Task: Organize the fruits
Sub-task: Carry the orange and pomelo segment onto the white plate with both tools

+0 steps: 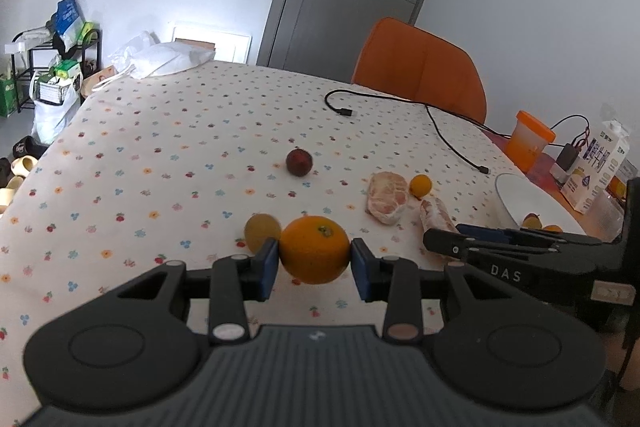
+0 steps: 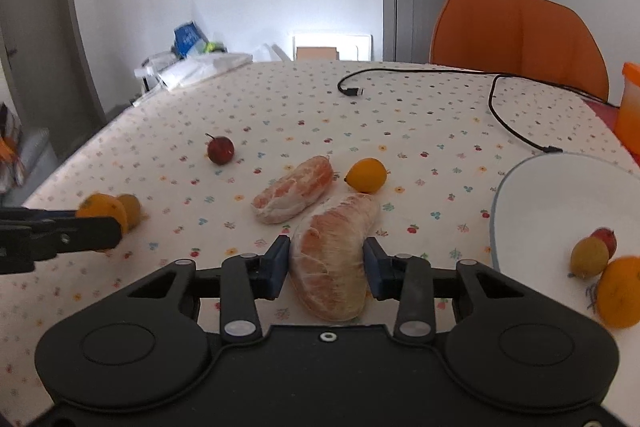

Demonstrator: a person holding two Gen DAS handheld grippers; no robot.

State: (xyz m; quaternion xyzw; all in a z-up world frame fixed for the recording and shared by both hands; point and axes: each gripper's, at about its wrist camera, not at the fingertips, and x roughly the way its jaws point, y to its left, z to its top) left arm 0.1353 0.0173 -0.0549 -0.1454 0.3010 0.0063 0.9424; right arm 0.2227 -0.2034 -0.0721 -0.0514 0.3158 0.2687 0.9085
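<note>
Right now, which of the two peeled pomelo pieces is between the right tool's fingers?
The nearer pomelo piece, lying lengthwise between the right tool fingers. The other piece lies free farther back, beside the small yellow fruit.

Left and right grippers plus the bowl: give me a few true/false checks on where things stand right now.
1. The left gripper has an orange between its pads. True.
2. The right gripper brackets a banana. False: it brackets a peeled pomelo segment.
3. The white bowl is empty. False: it holds at least three fruits.
4. A dark red fruit sits alone on the tablecloth. True.
5. The black cable lies inside the bowl. False: it lies on the tablecloth.
</note>
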